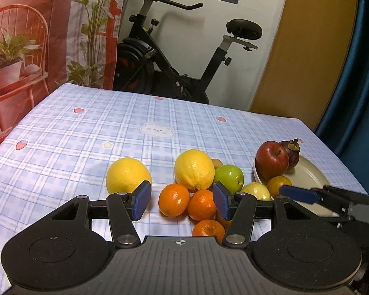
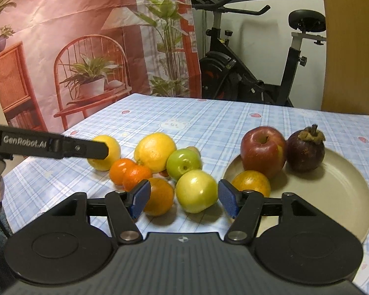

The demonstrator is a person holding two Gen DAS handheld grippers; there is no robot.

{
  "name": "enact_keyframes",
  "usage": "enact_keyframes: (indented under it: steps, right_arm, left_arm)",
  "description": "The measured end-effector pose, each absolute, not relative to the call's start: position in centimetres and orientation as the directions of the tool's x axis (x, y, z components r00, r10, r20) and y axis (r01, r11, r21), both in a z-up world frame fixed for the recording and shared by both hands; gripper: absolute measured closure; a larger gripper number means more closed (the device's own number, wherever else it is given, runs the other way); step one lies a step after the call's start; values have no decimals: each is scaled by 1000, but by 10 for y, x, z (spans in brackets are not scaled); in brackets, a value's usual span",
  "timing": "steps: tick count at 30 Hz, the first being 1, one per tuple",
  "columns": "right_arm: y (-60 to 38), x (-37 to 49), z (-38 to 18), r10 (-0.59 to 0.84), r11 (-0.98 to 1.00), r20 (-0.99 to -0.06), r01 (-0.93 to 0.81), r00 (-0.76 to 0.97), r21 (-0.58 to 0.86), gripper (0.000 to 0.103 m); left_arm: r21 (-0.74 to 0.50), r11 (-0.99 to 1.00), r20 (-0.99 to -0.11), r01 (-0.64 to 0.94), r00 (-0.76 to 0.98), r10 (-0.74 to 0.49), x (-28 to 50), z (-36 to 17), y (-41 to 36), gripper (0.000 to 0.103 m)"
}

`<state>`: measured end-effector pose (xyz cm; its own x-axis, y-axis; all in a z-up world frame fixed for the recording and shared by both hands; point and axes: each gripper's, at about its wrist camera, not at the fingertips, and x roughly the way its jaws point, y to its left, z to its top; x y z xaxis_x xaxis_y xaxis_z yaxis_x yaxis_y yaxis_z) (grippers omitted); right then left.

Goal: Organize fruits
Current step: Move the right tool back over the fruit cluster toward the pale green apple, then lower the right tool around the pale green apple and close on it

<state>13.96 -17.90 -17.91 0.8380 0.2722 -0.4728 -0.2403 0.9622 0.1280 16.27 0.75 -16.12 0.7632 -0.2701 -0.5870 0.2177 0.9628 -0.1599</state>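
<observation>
A beige plate [image 2: 344, 172] at the right holds a red apple [image 2: 262, 152], a dark mangosteen [image 2: 305, 151] and an orange [image 2: 251, 183]. Left of it on the cloth lie two lemons [image 1: 128, 174] [image 1: 194, 169], a green apple [image 2: 183, 163], a yellow-green apple [image 2: 196, 191] and several tangerines [image 1: 174, 199]. My left gripper [image 1: 182, 201] is open, low over the tangerines, with a gap beside its left pad. My right gripper [image 2: 184, 200] stands open around the yellow-green apple and a tangerine [image 2: 158, 196], pads close to both. One right finger [image 1: 297, 194] shows by the plate [image 1: 312, 174].
The table wears a blue checked cloth [image 1: 110, 127]; its far and right edges are near. Behind it stand an exercise bike [image 1: 172, 61] and a printed backdrop [image 2: 73, 49]. A finger of my left gripper [image 2: 86, 148] crosses in front of the left lemon.
</observation>
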Motion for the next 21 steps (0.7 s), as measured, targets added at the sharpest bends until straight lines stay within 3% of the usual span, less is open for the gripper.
enact_keyframes:
  steps: [5, 12, 21]
  right_arm:
    - [-182, 155, -176, 269, 962, -474, -252, 838, 102, 59]
    - [-181, 181, -187, 287, 955, -528, -284, 800, 89, 59]
    - [-192, 157, -187, 302, 953, -518, -275, 800, 131, 59]
  left_arm:
    - [-160, 962, -599, 222, 753, -273, 166, -164, 6, 45]
    - [-154, 960, -605, 234, 746, -279, 167, -167, 3, 45]
    - [-172, 951, -615, 257, 726, -307, 167, -170, -2, 45]
